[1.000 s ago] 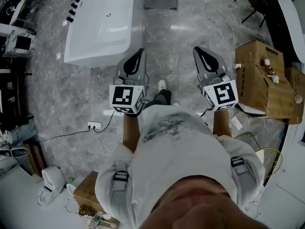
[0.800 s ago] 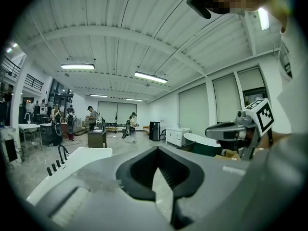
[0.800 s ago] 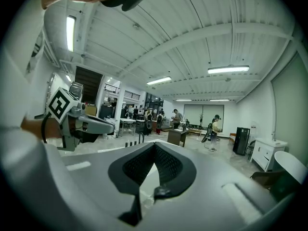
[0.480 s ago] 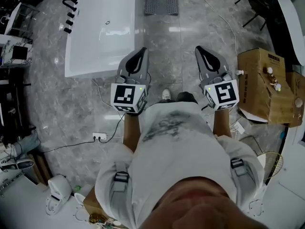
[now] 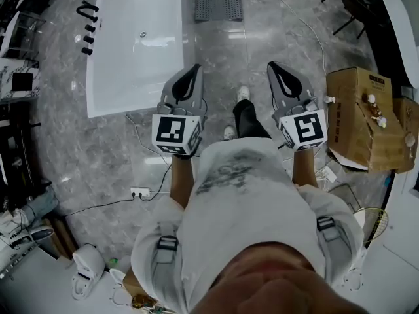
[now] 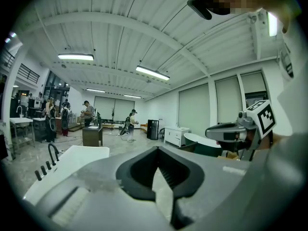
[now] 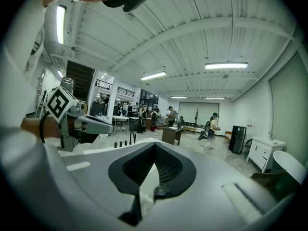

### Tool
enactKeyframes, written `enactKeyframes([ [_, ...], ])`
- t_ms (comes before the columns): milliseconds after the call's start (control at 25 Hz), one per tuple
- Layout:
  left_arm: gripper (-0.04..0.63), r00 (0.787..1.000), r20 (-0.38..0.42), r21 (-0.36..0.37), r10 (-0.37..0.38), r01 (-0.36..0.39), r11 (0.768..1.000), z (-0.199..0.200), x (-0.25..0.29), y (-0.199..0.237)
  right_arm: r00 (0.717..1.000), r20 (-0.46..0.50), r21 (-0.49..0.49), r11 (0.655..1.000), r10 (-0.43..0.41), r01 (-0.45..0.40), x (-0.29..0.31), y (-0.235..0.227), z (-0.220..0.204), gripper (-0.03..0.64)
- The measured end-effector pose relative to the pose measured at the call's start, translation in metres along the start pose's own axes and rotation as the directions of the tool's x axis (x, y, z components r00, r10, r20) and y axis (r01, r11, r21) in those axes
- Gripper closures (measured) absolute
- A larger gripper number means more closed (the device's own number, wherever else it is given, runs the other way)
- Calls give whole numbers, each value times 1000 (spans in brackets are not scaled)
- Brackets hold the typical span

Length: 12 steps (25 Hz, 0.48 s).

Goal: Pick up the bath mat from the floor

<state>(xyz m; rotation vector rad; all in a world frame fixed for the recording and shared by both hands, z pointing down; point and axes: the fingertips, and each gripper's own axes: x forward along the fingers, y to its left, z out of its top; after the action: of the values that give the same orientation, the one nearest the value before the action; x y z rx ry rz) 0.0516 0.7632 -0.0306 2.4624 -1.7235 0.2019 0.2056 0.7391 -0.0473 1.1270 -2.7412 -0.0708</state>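
Observation:
The grey ribbed bath mat (image 5: 218, 7) lies flat on the marble floor at the top of the head view, just right of the bathtub's far end. My left gripper (image 5: 192, 70) and right gripper (image 5: 274, 67) are held side by side at waist height, well short of the mat and high above the floor. Both are shut with nothing between their pads. The left gripper view shows its closed jaws (image 6: 156, 151) pointing level across the hall, with no mat in sight. The right gripper view shows the same for its closed jaws (image 7: 154, 146).
A white bathtub (image 5: 137, 38) stands on the left with black taps (image 5: 86, 28) beside it. A cardboard box (image 5: 357, 110) sits at the right, a black chair (image 5: 350, 5) beyond it. A power strip (image 5: 139, 192) and cable lie on the floor. The person's foot (image 5: 243, 93) is forward between the grippers.
The person has stepped forward, one leg now ahead between the grippers. The floor, tub and power strip have slid back in view. Both grippers keep their pose and stay shut.

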Motion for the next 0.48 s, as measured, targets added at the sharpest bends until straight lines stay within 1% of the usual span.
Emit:
enactKeyframes([
  [200, 594, 1000, -2, 2, 20, -20, 1000, 6, 35, 24, 1000, 10, 4, 1000, 3, -3, 35, -27, 2, 615],
  [480, 594, 998, -11, 7, 59, -58, 998, 27, 104, 54, 999, 12, -3, 999, 40, -40, 94, -84, 10, 615],
])
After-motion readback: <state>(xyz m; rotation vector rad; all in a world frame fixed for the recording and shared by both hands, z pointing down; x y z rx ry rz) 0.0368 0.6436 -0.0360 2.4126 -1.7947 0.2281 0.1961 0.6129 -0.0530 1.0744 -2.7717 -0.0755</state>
